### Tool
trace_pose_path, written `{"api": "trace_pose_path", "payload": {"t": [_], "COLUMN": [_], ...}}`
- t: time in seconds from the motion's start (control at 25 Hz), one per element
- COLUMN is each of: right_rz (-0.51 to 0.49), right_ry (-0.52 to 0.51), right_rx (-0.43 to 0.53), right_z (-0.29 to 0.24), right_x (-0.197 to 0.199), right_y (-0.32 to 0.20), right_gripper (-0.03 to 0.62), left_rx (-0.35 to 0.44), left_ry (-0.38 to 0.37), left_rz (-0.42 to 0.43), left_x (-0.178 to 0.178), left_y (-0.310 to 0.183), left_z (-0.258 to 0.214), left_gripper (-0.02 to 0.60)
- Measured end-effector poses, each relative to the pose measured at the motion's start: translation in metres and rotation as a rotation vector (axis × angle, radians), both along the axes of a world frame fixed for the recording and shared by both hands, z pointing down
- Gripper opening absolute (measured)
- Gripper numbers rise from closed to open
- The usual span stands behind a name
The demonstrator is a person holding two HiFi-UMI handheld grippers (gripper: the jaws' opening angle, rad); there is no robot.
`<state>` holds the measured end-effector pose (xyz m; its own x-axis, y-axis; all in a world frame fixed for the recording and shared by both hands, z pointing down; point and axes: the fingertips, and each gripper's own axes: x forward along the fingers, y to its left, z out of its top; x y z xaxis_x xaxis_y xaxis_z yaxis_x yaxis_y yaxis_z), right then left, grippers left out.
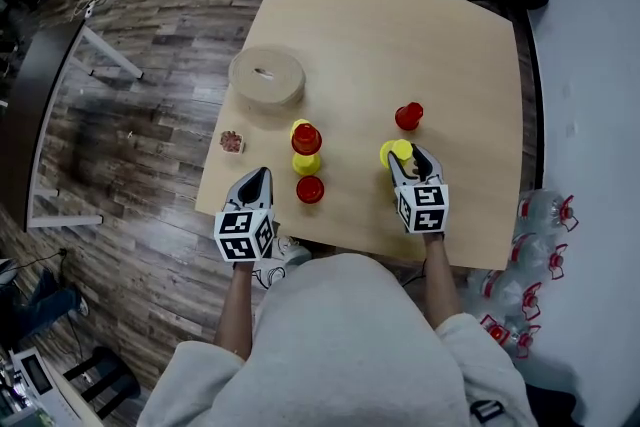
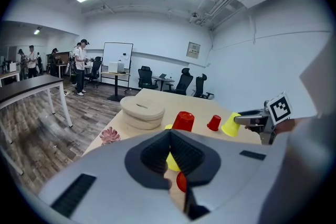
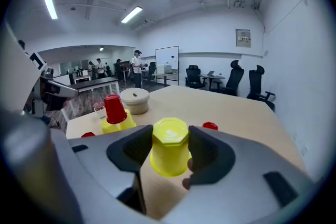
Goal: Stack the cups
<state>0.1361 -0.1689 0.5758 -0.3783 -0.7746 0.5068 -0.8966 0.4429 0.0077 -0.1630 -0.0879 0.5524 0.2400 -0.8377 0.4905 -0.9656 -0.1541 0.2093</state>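
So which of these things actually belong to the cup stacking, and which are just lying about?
Part of the job:
- held yellow cup, clamped in the right gripper
- top red cup, sitting on the yellow base cups
- near red cup
- far red cup

Just lying about:
- round lidded container
- small pink flower-like thing
- plastic bottles on the floor

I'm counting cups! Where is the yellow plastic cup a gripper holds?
Head view, right side: the yellow plastic cup is clamped in the right gripper, close to the lone red plastic cup.
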Motion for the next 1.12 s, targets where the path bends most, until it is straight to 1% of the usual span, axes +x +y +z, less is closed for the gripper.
{"api": "trace_pose_path", "payload": {"t": [0.2, 0.4, 0.56, 0.84, 1.12], "right_rz": [-0.110, -0.262, -0.354, -0.463, -0.516], "right_ry": [-0.020, -0.034, -0.046, -0.053, -0.029], "right_rx": [0.019, 0.016, 0.012, -0.009, -0.030], "right_z": [-0.014, -0.012, -0.013, -0.006, 0.008], "right_x": [-0.042, -0.099, -0.137, -0.183, -0.205], "right_y": [0.009, 0.028, 0.040, 0.054, 0.060], "right_gripper": [0.217, 0.216, 0.216, 0.217, 0.218], "left_rx": [0.002, 0.002, 0.001, -0.004, -0.009], "left_ry": [0.005, 0.005, 0.006, 0.004, 0.001], "left_rz": [-0.028, -0.063, -0.094, -0.154, -0.200], "left_x": [-0.007, -0.017, -0.028, -0.052, -0.072], "left_y": [0.007, 0.014, 0.021, 0.036, 0.049], "left_z": [0.000, 0.002, 0.001, 0.001, 0.003], "left_gripper": [0.009, 0.009, 0.009, 0.009, 0.009]}}
